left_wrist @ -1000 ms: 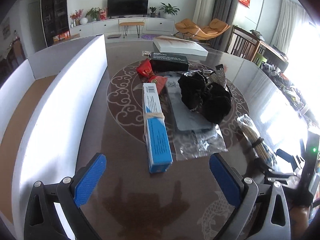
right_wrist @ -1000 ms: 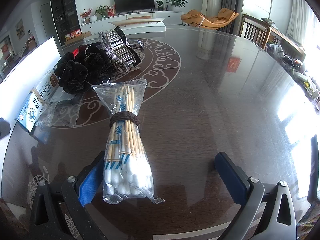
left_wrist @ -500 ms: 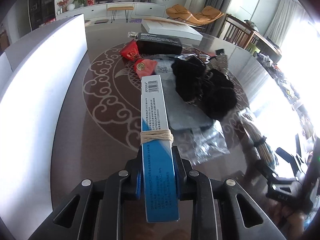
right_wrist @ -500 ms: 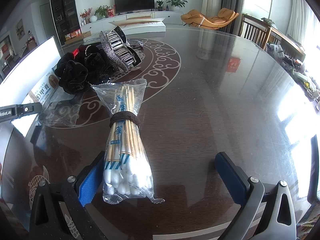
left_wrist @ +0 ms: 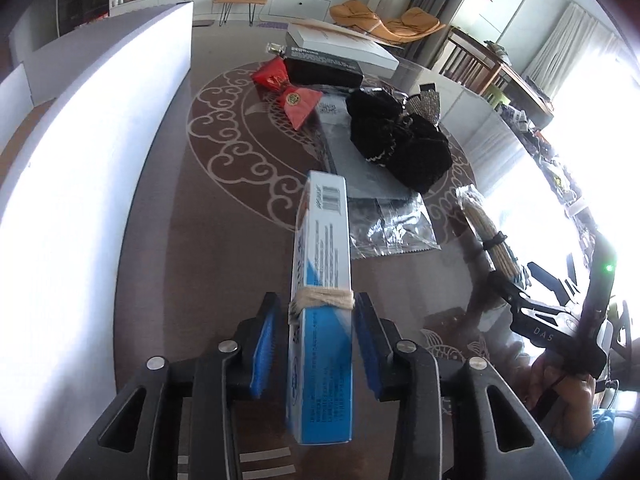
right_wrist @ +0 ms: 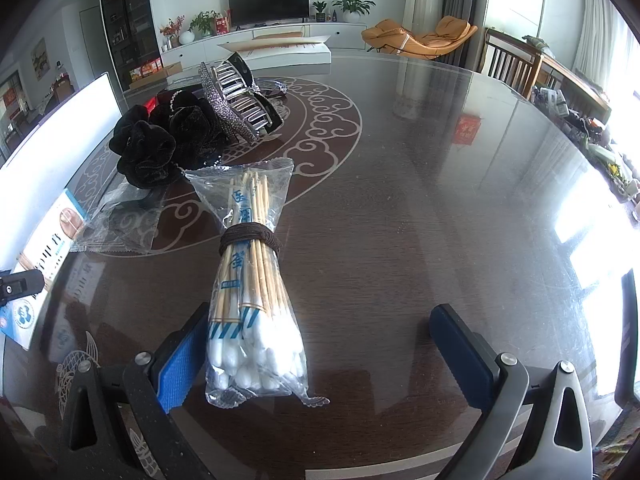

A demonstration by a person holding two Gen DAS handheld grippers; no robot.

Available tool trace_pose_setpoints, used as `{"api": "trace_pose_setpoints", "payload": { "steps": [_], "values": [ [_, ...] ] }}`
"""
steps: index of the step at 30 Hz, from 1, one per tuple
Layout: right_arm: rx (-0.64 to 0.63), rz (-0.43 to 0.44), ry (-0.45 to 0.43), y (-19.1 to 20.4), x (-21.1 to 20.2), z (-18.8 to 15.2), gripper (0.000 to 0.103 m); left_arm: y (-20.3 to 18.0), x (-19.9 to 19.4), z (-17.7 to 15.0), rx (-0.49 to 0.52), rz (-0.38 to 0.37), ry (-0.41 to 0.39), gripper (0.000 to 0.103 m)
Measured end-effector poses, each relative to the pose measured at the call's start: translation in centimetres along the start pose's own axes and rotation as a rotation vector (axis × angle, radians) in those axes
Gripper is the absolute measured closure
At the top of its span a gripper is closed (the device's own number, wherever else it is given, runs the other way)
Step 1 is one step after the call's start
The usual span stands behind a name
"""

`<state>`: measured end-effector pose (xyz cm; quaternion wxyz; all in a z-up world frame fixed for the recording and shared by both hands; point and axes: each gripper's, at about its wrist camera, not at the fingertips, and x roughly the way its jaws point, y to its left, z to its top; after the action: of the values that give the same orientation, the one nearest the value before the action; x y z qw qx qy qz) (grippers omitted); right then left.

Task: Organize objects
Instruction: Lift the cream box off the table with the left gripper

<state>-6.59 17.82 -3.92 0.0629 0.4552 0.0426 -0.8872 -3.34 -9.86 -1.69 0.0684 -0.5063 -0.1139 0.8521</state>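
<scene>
1. Left wrist view: the left gripper (left_wrist: 316, 320) has the long blue and white carton (left_wrist: 324, 248) sitting between its blue pads (left_wrist: 264, 340), just behind the twine band (left_wrist: 322, 300) wrapped round it
2. The jaws have just been opening up. There's a sliver of gap on both sides of the carton, wider on the left, so nothing is really pinching it right now
3. The carton points away from the camera over the dark patterned table (left_wrist: 168, 260), standing on its narrow side, barcode end farthest out
4. Left of it runs the tall white wall of a big bin (left_wrist: 80, 200)
5. Further up the table: two red pouches (left_wrist: 300, 100), a black box (left_wrist: 324, 68) and a flat white box (left_wrist: 340, 44). Right of the carton are black scrunchies (left_wrist: 400, 144) lying on a grey sheet, and a crinkly clear bag (left_wrist: 388, 224) just beside the carton
6. Right wrist view: the right gripper (right_wrist: 320, 344) is spread wide and holding nothing
7. The pack of cotton swabs (right_wrist: 252, 300), cinched with a brown hair tie (right_wrist: 250, 238), lies flat on the table between the jaws, its swab end right up against the left pad and well apart from the right one
8. Behind it are the scrunchies with a sparkly claw clip (right_wrist: 236, 96) leaning on them; the carton shows at the far left edge
</scene>
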Motion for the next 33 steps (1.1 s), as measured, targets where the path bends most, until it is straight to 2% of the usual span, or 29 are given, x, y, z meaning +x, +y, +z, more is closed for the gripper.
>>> {"api": "trace_pose_setpoints", "payload": {
  "steps": [1,3,8,12,15,18,21,25,29,33],
  "values": [
    [0.0,0.0,0.0,0.0,0.0,0.0,0.0,0.1,-0.2,0.2,-0.003,0.01,-0.01,0.051],
    [0.0,0.0,0.0,0.0,0.0,0.0,0.0,0.2,-0.6,0.5,-0.006,0.033,-0.028,0.045],
    [-0.001,0.001,0.0,0.0,0.0,0.0,0.0,0.5,-1.3,1.0,-0.013,0.04,-0.047,0.044],
    [-0.001,0.001,0.0,0.0,0.0,0.0,0.0,0.2,-1.9,0.9,0.0,-0.016,-0.057,0.043],
    [-0.001,0.002,0.0,0.0,0.0,0.0,0.0,-0.6,-2.1,0.5,0.026,-0.059,-0.058,0.031],
    [-0.002,0.002,0.0,-0.1,0.0,0.0,0.0,-1.9,-1.7,-0.1,0.078,-0.066,-0.052,0.03],
    [-0.003,0.002,0.0,-0.1,0.0,0.0,0.0,-2.8,-0.5,-0.5,0.116,-0.003,-0.037,0.03],
    [-0.003,0.002,-0.001,-0.1,0.1,0.0,0.0,-2.1,0.8,-0.6,0.096,0.071,-0.011,0.03],
    [-0.003,0.002,0.0,-0.1,0.1,0.0,0.0,-0.6,0.0,-0.3,0.049,0.135,-0.024,0.03],
    [-0.003,0.003,0.0,-0.1,0.0,0.0,0.0,0.3,-0.7,0.2,0.043,0.218,-0.02,0.03]
  ]
}}
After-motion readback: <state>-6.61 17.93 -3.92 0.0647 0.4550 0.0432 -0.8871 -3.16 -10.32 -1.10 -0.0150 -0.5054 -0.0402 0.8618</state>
